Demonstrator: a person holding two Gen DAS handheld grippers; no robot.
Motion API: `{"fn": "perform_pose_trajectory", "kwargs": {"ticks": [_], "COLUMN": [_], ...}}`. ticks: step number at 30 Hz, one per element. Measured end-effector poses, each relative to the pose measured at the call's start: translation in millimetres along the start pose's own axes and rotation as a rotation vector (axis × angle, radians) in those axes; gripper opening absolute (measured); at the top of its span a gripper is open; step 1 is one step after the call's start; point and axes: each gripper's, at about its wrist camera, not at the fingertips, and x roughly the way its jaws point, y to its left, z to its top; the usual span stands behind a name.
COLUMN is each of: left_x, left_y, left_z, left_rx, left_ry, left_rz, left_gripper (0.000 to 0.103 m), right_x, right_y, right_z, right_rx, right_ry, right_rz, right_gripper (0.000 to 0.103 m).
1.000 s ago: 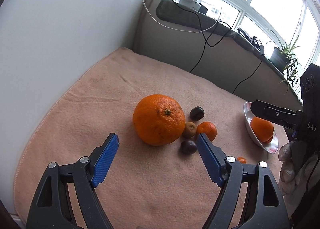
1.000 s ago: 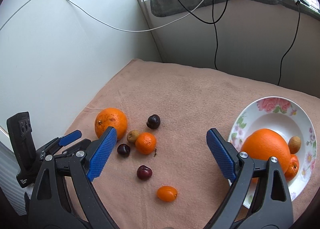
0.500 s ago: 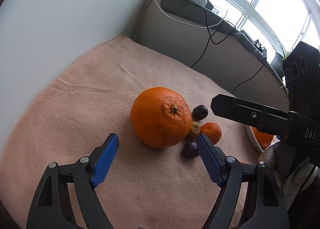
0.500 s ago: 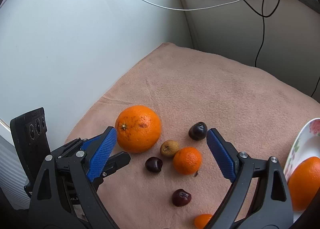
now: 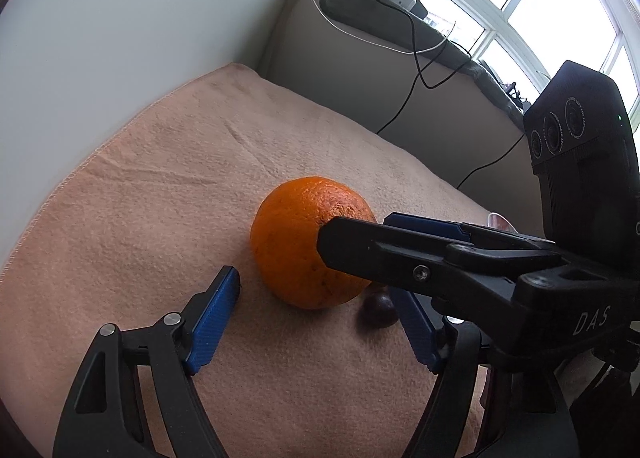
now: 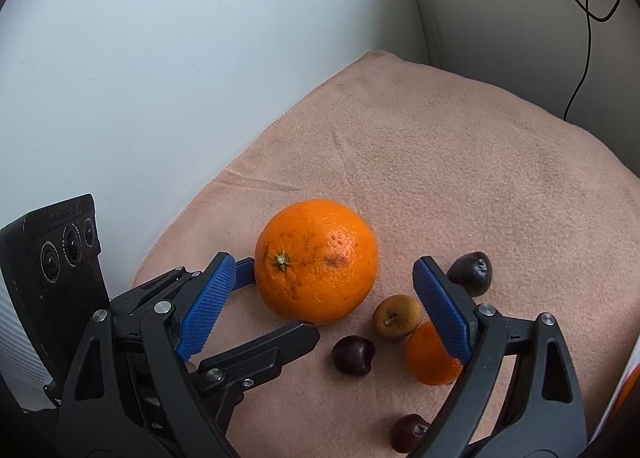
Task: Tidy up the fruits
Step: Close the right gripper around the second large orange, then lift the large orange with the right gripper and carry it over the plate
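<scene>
The only container I can see is the plate [image 6: 628, 382], a sliver of its rim at the right edge of my right wrist view, well to the right of the big orange [image 6: 316, 260]; something orange shows in it, but too little to name. Everything else lies loose on the peach towel [image 6: 460, 161] covering the table. The big orange is my landmark: just right of it sits a small brownish fruit [image 6: 396, 316], touching a small mandarin [image 6: 430, 356] on its near side; a dark cherry [image 6: 353, 354] lies just in front of the orange, another dark fruit [image 6: 472, 272] beyond my right finger, and a third cherry [image 6: 408, 432] nearest the camera. My left gripper [image 5: 316, 318] points down at the towel, its jaws set to either side of the orange's near side and not touching it; they have just been closing a little, with the orange ahead of the blue pads rather than pressed between them, so they stand apart. My right gripper [image 6: 322, 308] also tilts downward, jaws spread wide with nothing clamped, its left pad near the orange and its right pad over the brownish fruit and mandarin. In my left wrist view its black finger crosses in front of the orange.
</scene>
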Motion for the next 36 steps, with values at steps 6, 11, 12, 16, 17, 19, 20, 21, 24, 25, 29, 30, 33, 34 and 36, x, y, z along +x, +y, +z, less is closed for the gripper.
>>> {"fn": "perform_pose_trajectory", "kwargs": {"ticks": [6,11,12,16,17,19,20,21,24,25,29,30,33,34,36], "left_x": [5.9,7.5,7.2,6.8,6.7,5.8,5.3,3.7,2.5,2.2,0.0,-0.6,-3.3,-4.6,-7.2], "left_y": [-0.6,-0.2,-0.4,-2.4,-3.2,-4.7,-5.6,-6.7,-9.8,-10.5,-14.3,-15.8,-22.2,-23.7,-27.6], "left_z": [2.9,2.9,2.5,1.9,2.1,2.4,2.4,0.7,0.4,0.3,-0.5,-0.3,-0.4,-0.5,-0.4], "left_rx": [-0.003,-0.007,-0.006,0.004,0.006,0.011,0.014,0.016,0.021,0.023,0.033,0.036,0.045,0.048,0.055], "left_ry": [0.013,0.018,0.017,0.015,0.015,0.013,0.012,0.010,0.006,0.006,0.003,0.001,-0.007,-0.010,-0.014], "left_rz": [-0.010,-0.021,-0.020,-0.011,-0.007,0.000,0.005,0.010,0.018,0.018,0.018,0.018,0.019,0.017,0.014], "left_gripper": [0.066,0.064,0.064,0.063,0.063,0.063,0.063,0.063,0.063,0.063,0.063,0.063,0.063,0.063,0.063], "right_x": [9.5,16.7,16.2,16.1,15.7,14.9,14.6,14.3,5.4,4.5,-2.9,-5.2,-13.1,-15.7,-20.5], "right_y": [-0.3,2.0,1.7,1.2,0.0,0.3,0.1,-0.4,-2.5,-3.4,-3.6,-3.5,-4.4,-4.8,-4.6], "right_z": [3.9,4.1,3.1,2.1,2.3,2.1,2.1,2.0,-0.9,-1.2,-3.5,-4.1,-6.7,-7.1,-8.4], "right_rx": [0.004,-0.010,-0.010,-0.009,-0.009,-0.012,-0.011,-0.008,0.004,0.007,0.009,0.009,0.012,0.012,0.013], "right_ry": [0.023,0.033,0.036,0.026,0.027,0.024,0.022,0.021,0.017,0.015,0.006,0.002,-0.010,-0.015,-0.024], "right_rz": [0.029,0.028,0.018,0.022,0.020,0.015,0.014,0.015,0.022,0.022,0.021,0.021,0.021,0.021,0.019], "right_gripper": [0.087,0.076,0.074,0.073,0.073,0.072,0.072,0.072,0.072,0.072,0.072,0.072,0.072,0.072,0.072]}}
